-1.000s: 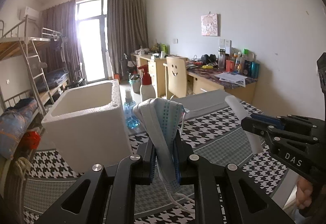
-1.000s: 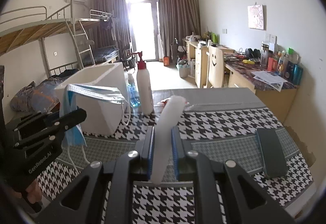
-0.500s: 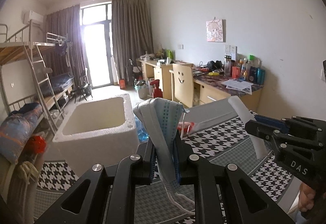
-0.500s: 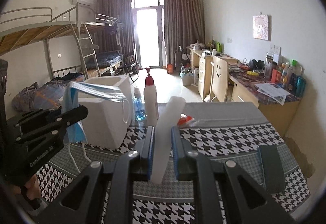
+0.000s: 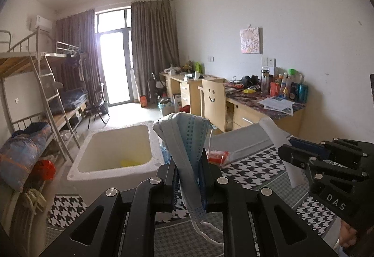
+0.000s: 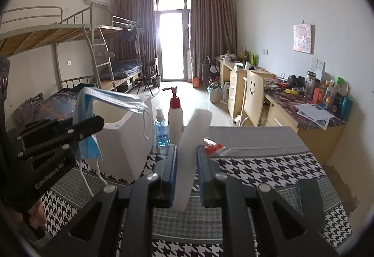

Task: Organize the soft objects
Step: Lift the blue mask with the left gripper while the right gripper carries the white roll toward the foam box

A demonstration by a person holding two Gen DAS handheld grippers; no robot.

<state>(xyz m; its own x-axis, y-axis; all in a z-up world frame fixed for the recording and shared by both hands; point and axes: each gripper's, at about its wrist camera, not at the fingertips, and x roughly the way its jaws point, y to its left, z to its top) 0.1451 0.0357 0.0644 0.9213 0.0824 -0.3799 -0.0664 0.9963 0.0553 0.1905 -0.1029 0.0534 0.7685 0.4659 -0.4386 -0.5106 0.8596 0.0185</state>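
Observation:
My left gripper (image 5: 188, 183) is shut on a folded blue face mask (image 5: 187, 140) whose white ear loops dangle below the fingers. It hangs just above and right of an open white foam box (image 5: 112, 175) with something yellow at the bottom. My right gripper (image 6: 185, 172) is shut on a white foam strip (image 6: 191, 147) that stands up between its pads. In the right wrist view the left gripper (image 6: 93, 123) with the mask (image 6: 112, 99) is held over the near side of the foam box (image 6: 126, 140). The right gripper (image 5: 287, 154) with its strip (image 5: 278, 137) shows at the right of the left wrist view.
The table has a black-and-white houndstooth cloth (image 6: 257, 163). Behind the box stand a blue sanitizer bottle (image 6: 161, 130) and a white pump bottle with a red top (image 6: 175, 114). A red packet (image 6: 211, 144) and a dark flat object (image 6: 311, 198) lie on the cloth. A hand (image 6: 35, 214) holds the left gripper.
Both grippers have risen a little with their loads. The foam box's inside, with the yellow thing, has come into the left wrist view; the box has sunk in both views.

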